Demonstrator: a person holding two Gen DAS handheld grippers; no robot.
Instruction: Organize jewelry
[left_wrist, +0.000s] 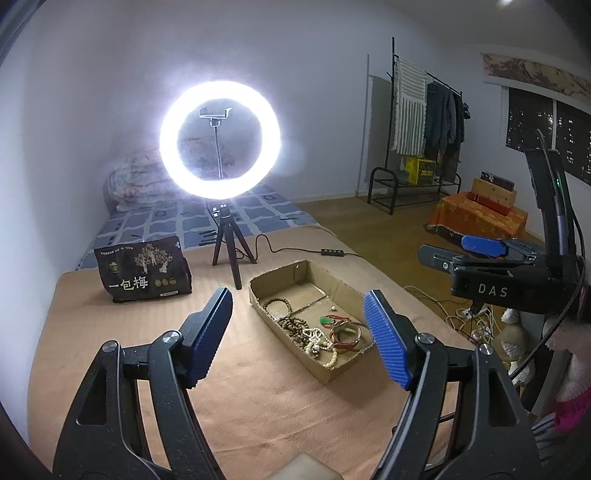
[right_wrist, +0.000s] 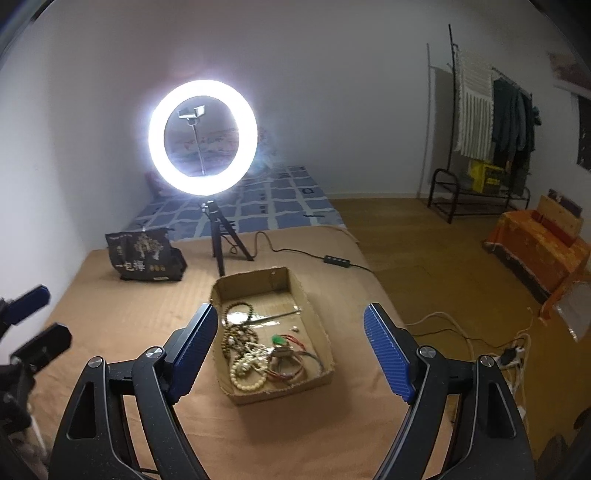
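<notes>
Above the box (right_wrist: 314, 317), my left gripper (left_wrist: 295, 332) and right gripper (right_wrist: 288, 350) gape empty; the jewelry (right_wrist: 255, 350) inside lies tangled, unsorted.

Premises: a home bedroom. Evidence: bed (left_wrist: 229, 218) with checked sheet and rolled quilt (left_wrist: 144, 181) against the wall; clothes rack (left_wrist: 424, 122) hung with garments; wood floor (right_wrist: 424, 236); night window (left_wrist: 546, 125); ring light (left_wrist: 219, 140) on a tripod.
</notes>
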